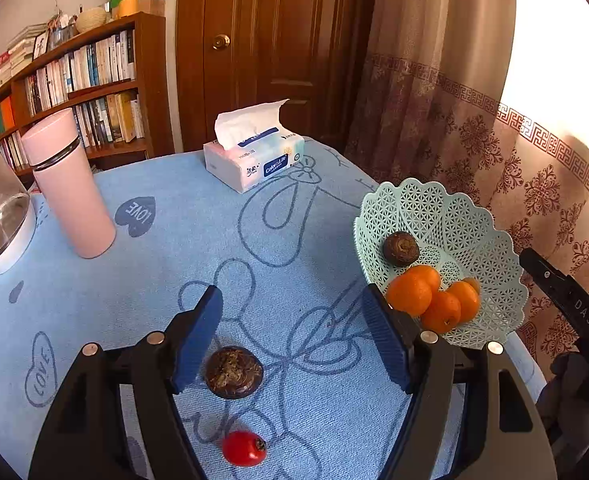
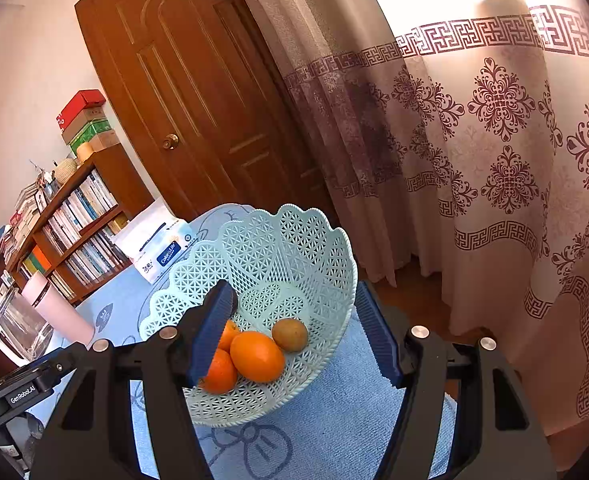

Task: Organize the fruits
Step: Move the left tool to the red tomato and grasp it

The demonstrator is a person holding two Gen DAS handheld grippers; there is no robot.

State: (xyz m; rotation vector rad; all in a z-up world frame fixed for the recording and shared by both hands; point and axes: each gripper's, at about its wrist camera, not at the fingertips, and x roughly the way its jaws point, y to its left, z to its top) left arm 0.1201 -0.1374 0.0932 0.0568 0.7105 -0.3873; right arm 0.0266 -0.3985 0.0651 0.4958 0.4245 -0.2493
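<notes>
Your left gripper point(image 1: 294, 336) stood open and empty above the blue tablecloth point(image 1: 174, 240), and your right gripper point(image 2: 298, 332) was open too, holding nothing, just in front of the mint basket point(image 2: 310, 240). Inside the basket lay the oranges point(image 1: 410, 292) and one brown fruit point(image 1: 401, 249). Well apart from the basket, on the cloth, one dark brown fruit point(image 1: 233, 372) and a small red fruit point(image 1: 243, 448) remained. I judge the task mostly done, with two pieces left.

Oranges point(image 1: 410, 292): four, in one basket point(image 1: 454, 208). Brown round fruits point(image 1: 233, 372): two, one on the cloth, one in the basket. Tomato point(image 1: 243, 448): one. Tissue pack point(image 1: 254, 160): one. Pink flask point(image 1: 68, 184): one.
</notes>
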